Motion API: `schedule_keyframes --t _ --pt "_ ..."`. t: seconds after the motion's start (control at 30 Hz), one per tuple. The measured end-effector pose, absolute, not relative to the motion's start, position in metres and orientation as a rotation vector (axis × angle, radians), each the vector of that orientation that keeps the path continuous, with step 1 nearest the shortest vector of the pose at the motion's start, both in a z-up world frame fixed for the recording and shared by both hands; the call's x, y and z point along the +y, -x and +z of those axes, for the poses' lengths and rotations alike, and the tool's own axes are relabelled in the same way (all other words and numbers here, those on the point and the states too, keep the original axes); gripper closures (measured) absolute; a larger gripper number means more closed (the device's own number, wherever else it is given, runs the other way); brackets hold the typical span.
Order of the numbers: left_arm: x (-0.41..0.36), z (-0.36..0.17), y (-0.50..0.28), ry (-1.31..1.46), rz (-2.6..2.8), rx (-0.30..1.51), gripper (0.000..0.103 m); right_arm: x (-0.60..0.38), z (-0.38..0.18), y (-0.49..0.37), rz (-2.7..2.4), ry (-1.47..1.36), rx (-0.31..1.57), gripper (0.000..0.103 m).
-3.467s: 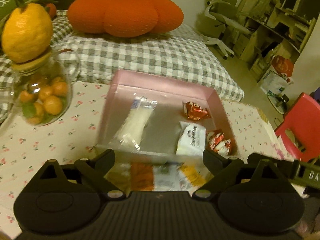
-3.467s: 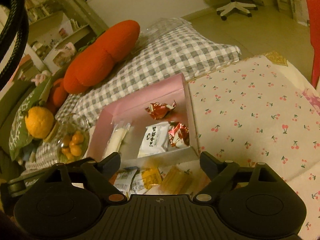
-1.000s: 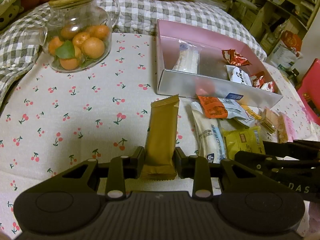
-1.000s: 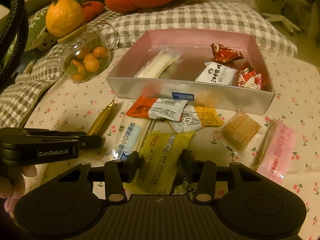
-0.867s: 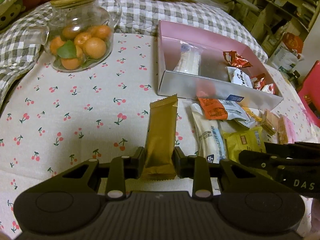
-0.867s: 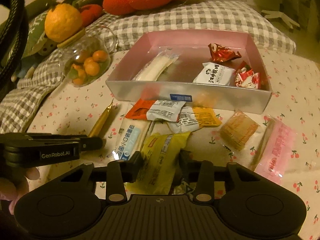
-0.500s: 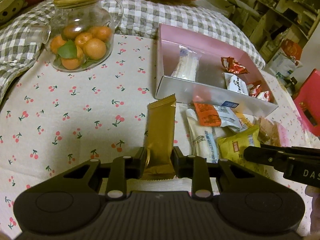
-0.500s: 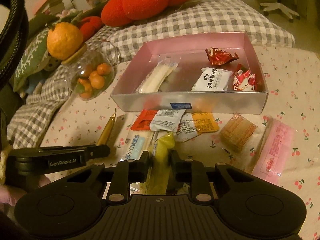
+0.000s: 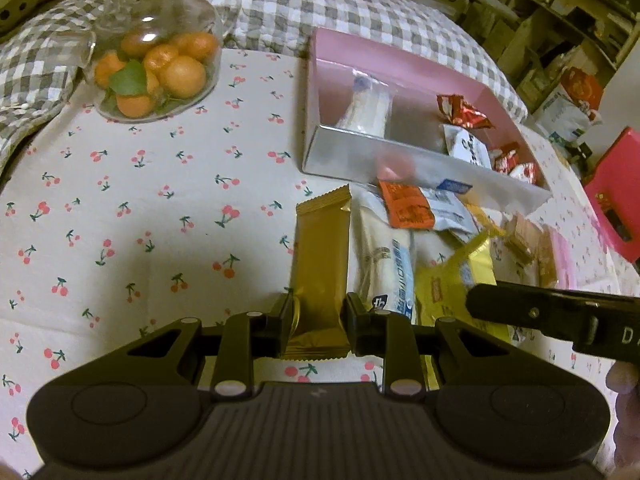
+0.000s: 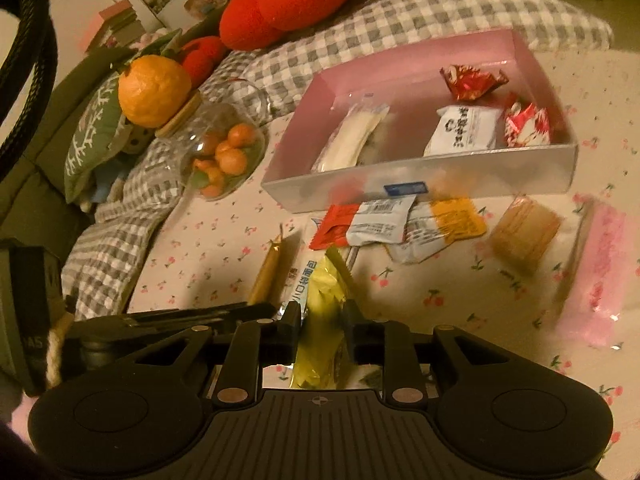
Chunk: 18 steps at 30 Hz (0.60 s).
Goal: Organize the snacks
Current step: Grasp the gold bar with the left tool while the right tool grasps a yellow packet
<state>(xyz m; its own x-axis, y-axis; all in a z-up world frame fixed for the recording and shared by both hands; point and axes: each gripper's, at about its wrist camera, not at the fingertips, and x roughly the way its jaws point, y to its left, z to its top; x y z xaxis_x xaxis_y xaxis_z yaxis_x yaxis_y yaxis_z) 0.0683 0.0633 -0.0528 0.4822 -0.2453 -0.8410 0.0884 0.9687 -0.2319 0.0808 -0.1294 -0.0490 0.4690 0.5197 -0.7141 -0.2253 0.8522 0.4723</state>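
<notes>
**Already gripped: two light foil packets, each pinched at its near end**

Plainly, both grippers have hold of a snack. The left gripper (image 9: 318, 320) has its jaws pressed against the long sides of the gold bar packet (image 9: 320, 264), close to its near crimped seam, so the rest of the bar runs straight ahead of the jaws toward the pink box (image 9: 404, 68). The right gripper (image 10: 320, 328) has its jaws drawn tight on the yellow packet (image 10: 324, 300), which stands on edge between them, its far tip pointing forward over the white-and-blue packet (image 10: 298, 280).

Both wrappers look thin, glossy and light. I judge the gold bar fairly stiff along its length, so an end grip should carry it level enough, though foil can slide between smooth pads. The yellow packet looks softer; it is crumpled where it is squeezed and may flop or twist. A hold nearer the middle would be steadier, but the contents may be brittle, so gentle pressure suits.

The box lies ahead of both sets of jaws, already holding several wrapped snacks, with more loose packets just before its near wall.
</notes>
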Motion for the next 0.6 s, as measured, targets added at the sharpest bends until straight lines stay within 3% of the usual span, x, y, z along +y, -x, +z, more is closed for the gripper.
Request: schedule_keyframes --t 0.6 --pt "0.060 -0.051 -0.064 0.135 -0.218 1.043 0.078 -0.122 -0.056 -0.083 0.450 -0.250 1.014 0.079"
